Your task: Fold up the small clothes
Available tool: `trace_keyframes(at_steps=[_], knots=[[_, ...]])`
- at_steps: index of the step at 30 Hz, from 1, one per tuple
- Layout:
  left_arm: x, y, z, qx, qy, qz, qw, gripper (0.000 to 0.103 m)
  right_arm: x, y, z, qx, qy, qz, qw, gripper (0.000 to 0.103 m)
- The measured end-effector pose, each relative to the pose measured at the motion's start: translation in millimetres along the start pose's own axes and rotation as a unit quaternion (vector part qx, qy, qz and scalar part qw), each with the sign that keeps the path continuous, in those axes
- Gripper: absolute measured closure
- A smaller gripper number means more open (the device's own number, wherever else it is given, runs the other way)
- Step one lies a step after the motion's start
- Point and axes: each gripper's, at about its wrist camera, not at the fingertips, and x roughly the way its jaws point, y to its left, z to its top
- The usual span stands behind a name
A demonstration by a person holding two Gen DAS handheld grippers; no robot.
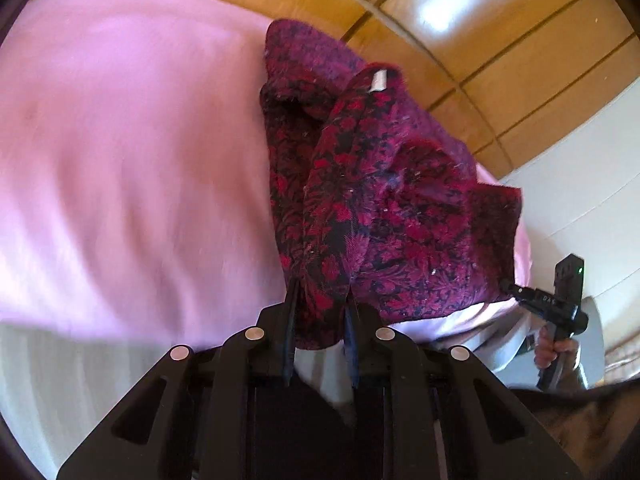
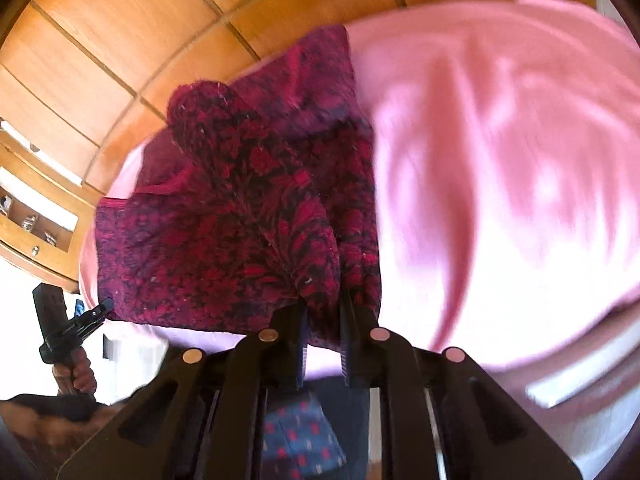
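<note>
Left wrist view: the left gripper (image 1: 320, 312) is clamped on the near edge of a red-and-purple floral garment (image 1: 384, 200) lying on a pink bedsheet (image 1: 132, 152); right wrist view: the right gripper (image 2: 323, 320) pinches that garment's (image 2: 224, 232) bunched edge over the same sheet (image 2: 500, 180).

Crimson-and-black floral garment (image 1: 372, 208) on a plain pink sheet (image 1: 132, 152), black tongs (image 1: 320, 312), honey-brown wood panelling (image 1: 500, 40).

Fuzzy patterned garment (image 1: 384, 200), perhaps fleece, glossy wood panels (image 1: 480, 32)
</note>
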Motion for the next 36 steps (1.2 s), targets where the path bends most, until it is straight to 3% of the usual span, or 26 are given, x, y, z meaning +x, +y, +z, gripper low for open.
trace_keyframes(at_steps=[3, 5, 6, 9, 12, 15, 19, 21, 23, 31, 36], knots=[[-4.2, -2.6, 4.4, 0.002, -0.009, 0.025, 0.9996, 0.079, 2.2, 2.7, -1.7, -0.005, 0.005, -0.012, 1.0, 0.088], [-11.7, -5.7, 18.5, 0.012, -0.035, 0.04, 0.9985, 0.078, 2.0, 13.0, 9.3, -0.02, -0.008, -0.027, 0.999, 0.077], [-13.9, -10.2, 26.5, 0.022, -0.049, 0.054, 0.9971, 0.072, 0.5, 16.9, 12.4, -0.026, -0.018, -0.037, 0.999, 0.067], [-16.7, -24.1, 53.1, 0.059, -0.076, 0.061, 0.9935, 0.06, -5.8, 37.7, 29.5, -0.063, -0.06, -0.058, 0.994, 0.061], [-9.1, -38.2, 67.9, 0.099, -0.076, 0.059, 0.9904, 0.051, -9.1, 66.3, 45.2, -0.116, -0.102, -0.076, 0.985, 0.053], [5.3, -47.6, 77.4, 0.136, -0.07, 0.065, 0.9861, 0.051, -2.2, 83.6, 55.2, -0.159, -0.124, -0.094, 0.975, 0.05], [26.3, -57.1, 89.1, 0.165, -0.067, 0.073, 0.9813, 0.051, 21.8, 96.9, 67.4, -0.204, -0.126, -0.134, 0.962, 0.054], [27.8, -59.4, 88.5, 0.174, -0.067, 0.08, 0.9792, 0.08, 28.8, 99.5, 62.5, -0.222, -0.117, -0.153, 0.956, 0.072], [23.3, -60.4, 86.6, 0.183, -0.078, 0.091, 0.9757, 0.087, 37.2, 98.8, 59.1, -0.24, -0.1, -0.166, 0.951, 0.08], [-26.9, -63.7, 72.8, 0.169, -0.133, 0.066, 0.9745, 0.089, -3.4, 91.7, 60.7, -0.208, -0.12, -0.121, 0.963, 0.082], [-26.8, -68.6, 100.1, 0.159, -0.153, 0.068, 0.973, 0.089, -16.5, 92.1, 82.8, -0.168, -0.142, -0.088, 0.971, 0.082]])
